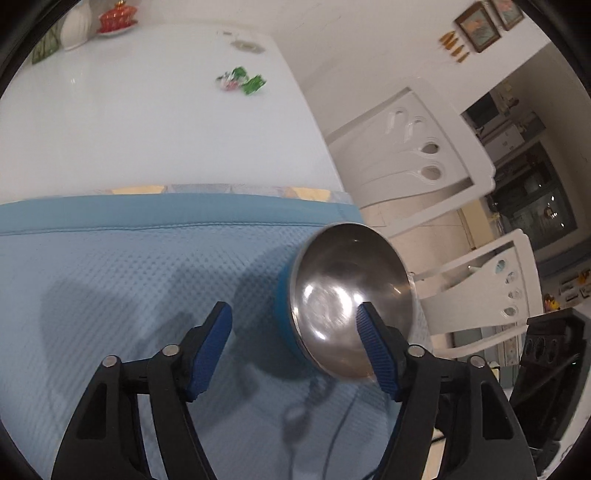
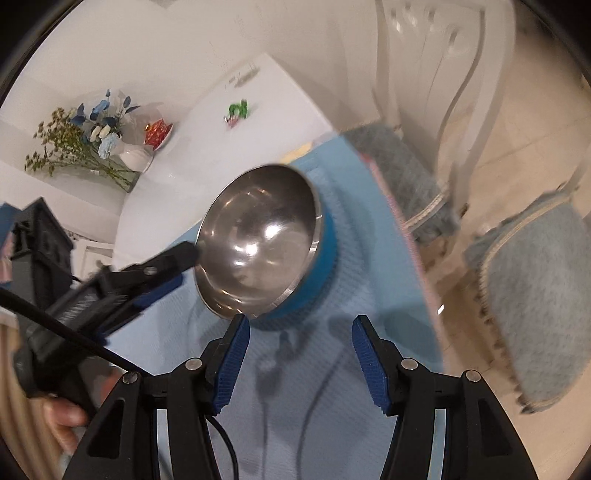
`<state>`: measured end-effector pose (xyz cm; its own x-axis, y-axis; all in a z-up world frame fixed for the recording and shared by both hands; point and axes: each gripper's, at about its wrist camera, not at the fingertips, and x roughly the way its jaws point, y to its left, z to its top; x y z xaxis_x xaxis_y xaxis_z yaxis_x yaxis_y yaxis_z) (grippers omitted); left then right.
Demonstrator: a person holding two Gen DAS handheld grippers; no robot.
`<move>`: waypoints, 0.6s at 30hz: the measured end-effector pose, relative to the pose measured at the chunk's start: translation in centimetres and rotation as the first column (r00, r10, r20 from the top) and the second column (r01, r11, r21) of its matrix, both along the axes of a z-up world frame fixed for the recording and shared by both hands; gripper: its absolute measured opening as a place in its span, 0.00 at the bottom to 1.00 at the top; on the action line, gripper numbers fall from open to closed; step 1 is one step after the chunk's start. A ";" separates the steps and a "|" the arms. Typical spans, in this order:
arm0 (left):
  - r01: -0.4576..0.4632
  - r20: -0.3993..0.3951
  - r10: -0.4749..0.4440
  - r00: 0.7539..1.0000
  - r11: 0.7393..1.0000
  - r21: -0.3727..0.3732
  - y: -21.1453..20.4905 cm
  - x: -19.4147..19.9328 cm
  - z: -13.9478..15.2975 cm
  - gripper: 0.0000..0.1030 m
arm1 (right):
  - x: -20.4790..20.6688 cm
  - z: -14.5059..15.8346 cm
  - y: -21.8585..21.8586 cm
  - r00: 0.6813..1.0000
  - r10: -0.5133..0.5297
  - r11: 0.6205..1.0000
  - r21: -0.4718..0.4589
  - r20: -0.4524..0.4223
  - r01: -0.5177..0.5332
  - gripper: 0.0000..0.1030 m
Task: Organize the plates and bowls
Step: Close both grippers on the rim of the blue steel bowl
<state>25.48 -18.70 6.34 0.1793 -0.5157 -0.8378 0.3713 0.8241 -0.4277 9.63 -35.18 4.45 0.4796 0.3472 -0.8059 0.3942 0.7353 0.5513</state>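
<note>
A steel bowl with a blue outer shell (image 1: 347, 295) (image 2: 258, 240) stands on a light blue mat (image 1: 129, 277) (image 2: 295, 387) near the table's right edge. My left gripper (image 1: 295, 347) is open; its right finger (image 1: 376, 350) reaches into the bowl at the rim, its left finger stays outside. In the right wrist view the left gripper's finger (image 2: 173, 258) meets the bowl's left rim. My right gripper (image 2: 299, 354) is open and empty, just short of the bowl's near side.
A white table (image 1: 147, 110) stretches beyond the mat, with green candy wrappers (image 1: 242, 81) (image 2: 238, 110), a red lidded dish (image 1: 116, 18) and a white vase of flowers (image 2: 133, 157). White chairs (image 1: 424, 155) with blue cushions (image 2: 535, 295) stand to the right. A cable (image 2: 314, 406) crosses the mat.
</note>
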 end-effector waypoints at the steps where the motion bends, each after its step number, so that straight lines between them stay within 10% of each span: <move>1: 0.002 -0.014 -0.002 1.000 1.000 -0.002 -0.2 0.4 -0.5 0.59 | 0.5 -0.3 -0.1 1.000 0.000 1.000 0.027 -0.004 0.000 0.54; 10: 0.023 -0.056 -0.023 0.998 1.000 0.013 -1.8 2.8 -3.8 0.36 | 4.4 -2.2 -0.3 1.000 -0.015 1.000 -0.017 -0.026 0.015 0.54; 18: 0.073 -0.020 -0.073 0.997 0.997 0.021 -3.0 2.5 -4.2 0.15 | 5.5 -3.3 0.2 0.998 0.029 0.993 -0.117 -0.047 -0.035 0.27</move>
